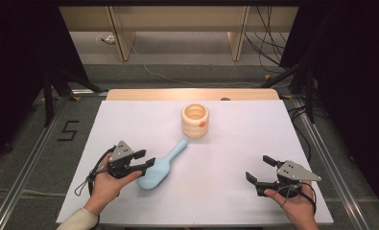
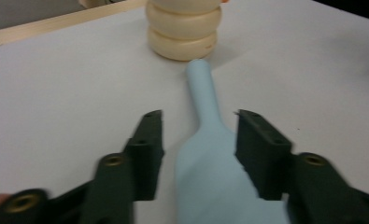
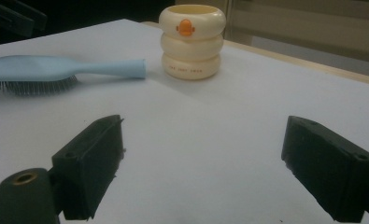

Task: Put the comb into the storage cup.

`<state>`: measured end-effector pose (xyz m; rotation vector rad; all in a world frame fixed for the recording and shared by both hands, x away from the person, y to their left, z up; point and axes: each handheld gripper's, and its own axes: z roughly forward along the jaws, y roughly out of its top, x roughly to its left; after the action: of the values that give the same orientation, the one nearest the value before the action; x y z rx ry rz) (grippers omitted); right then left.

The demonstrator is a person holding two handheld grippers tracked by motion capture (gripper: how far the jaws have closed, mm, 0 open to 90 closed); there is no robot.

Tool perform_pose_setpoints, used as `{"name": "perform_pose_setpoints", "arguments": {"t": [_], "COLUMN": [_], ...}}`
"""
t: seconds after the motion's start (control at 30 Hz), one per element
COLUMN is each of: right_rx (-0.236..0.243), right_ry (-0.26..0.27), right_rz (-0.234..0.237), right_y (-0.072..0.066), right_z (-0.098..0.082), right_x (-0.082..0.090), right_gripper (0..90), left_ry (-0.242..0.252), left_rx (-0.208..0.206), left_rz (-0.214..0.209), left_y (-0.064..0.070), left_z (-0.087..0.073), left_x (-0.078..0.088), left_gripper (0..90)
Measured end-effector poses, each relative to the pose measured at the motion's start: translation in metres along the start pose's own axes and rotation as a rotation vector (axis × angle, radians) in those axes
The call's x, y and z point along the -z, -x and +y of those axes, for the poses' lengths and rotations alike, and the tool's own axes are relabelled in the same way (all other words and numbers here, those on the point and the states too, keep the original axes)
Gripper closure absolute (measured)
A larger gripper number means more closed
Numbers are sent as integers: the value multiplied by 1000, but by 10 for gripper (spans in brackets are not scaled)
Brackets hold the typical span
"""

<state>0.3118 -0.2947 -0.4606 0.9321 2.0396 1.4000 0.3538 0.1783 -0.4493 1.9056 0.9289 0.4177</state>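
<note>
White table point(image 1: 129, 201): left tool point(image 2: 198, 128) spread astride hairbrush point(image 2: 205, 154); cup point(image 1: 195, 120) beyond; right tool point(image 3: 203, 140) spread.

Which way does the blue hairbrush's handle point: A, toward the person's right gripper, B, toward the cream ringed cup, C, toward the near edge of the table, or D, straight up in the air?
B: the blue hairbrush lies bristles down on the white table, with its handle tip close to the cream ringed cup.

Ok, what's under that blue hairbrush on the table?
Under the hairbrush, dark bristles point down onto the white table. Where the bristles meet the head is hidden by the head itself.
</note>
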Motion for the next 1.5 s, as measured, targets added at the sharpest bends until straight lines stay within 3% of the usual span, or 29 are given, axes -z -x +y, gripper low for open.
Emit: {"name": "perform_pose_setpoints", "arguments": {"t": [0.03, 0.1, 0.17, 0.2, 0.3, 0.4, 0.53, 0.73, 1.1, 1.5], "right_rx": [0, -1, -3, -3, -4, -4, -5, -6, -10, -15], "right_ry": [0, -4, 0, 0, -1, -1, 0, 0, 1, 1], "right_rz": [0, 2, 1, 1, 4, 4, 3, 4, 10, 15], "right_y": [0, 0, 0, 0, 1, 1, 1, 1, 1, 1], "right_z": [0, 0, 0, 0, 0, -1, 0, -1, -1, -1], "right_x": [0, 0, 0, 0, 0, 0, 0, 0, 0, 0], "right_gripper": [140, 142, 143, 143, 144, 146, 147, 149, 153, 155], "left_ry": [-36, -73, -104, -104, -169, -192, -301, -394, -480, -539], "left_rx": [-41, -71, -108, -108, -169, -177, -218, -280, -341, -364], "left_rz": [-9, -6, -8, -8, -34, -37, -59, -91, -103, -83], "left_y": [5, 9, 14, 14, 24, 28, 36, 44, 48, 44], "left_z": [7, 13, 19, 19, 32, 38, 49, 58, 64, 67], "left_x": [-7, -17, -27, -27, -46, -56, -84, -109, -130, -142], "left_gripper": [651, 820, 897, 898, 899, 900, 900, 900, 900, 900]}}
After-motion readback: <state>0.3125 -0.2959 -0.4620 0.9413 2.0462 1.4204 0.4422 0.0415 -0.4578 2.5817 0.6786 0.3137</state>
